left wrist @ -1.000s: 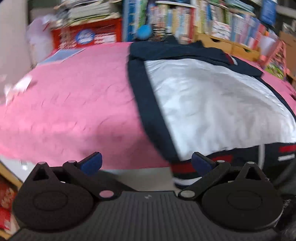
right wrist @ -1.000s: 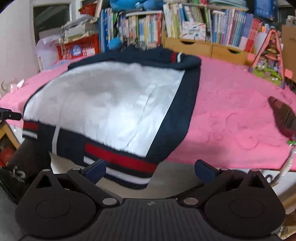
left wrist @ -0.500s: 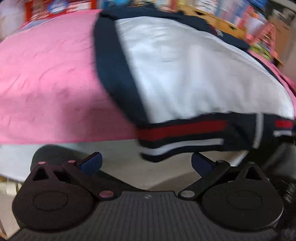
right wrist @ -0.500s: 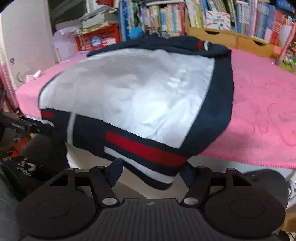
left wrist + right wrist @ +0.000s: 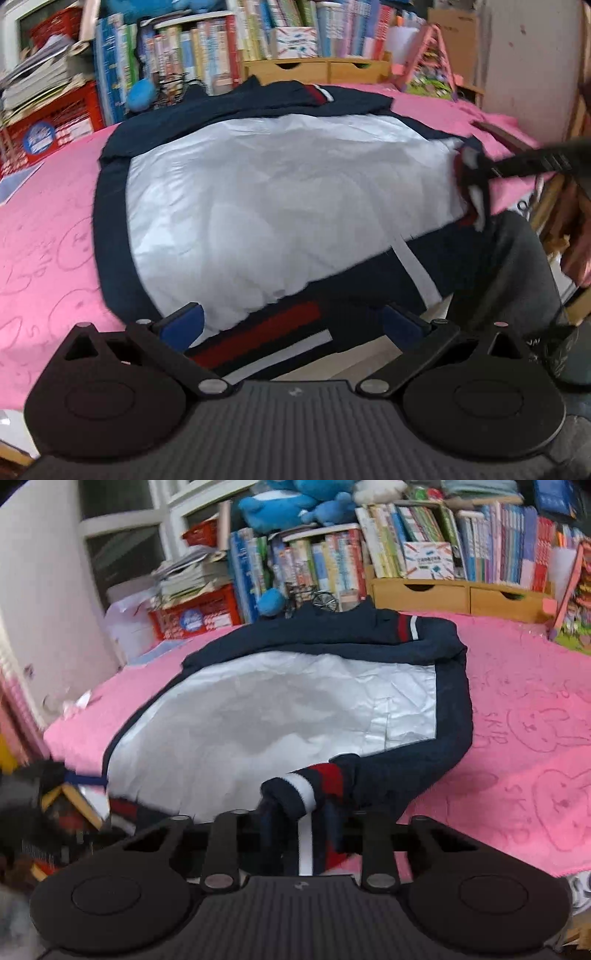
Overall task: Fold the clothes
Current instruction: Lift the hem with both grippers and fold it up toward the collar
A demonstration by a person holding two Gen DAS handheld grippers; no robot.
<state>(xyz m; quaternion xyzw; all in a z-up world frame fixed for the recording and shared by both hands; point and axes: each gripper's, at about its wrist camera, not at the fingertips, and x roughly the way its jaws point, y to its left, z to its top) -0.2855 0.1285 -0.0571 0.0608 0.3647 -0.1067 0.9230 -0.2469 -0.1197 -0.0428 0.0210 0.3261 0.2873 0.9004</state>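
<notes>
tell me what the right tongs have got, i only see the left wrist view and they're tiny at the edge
Observer: In the right wrist view the right tongs are closing, with the striped hem of the jacket bunched up between them.
Operator: what's on the bed past that corner
Observer: Only the pink cover, with rabbit outlines drawn on it.
Operator: and the bed's far left edge
Observer: A crumpled white scrap lies on the cover there, apart from the jacket.
</notes>
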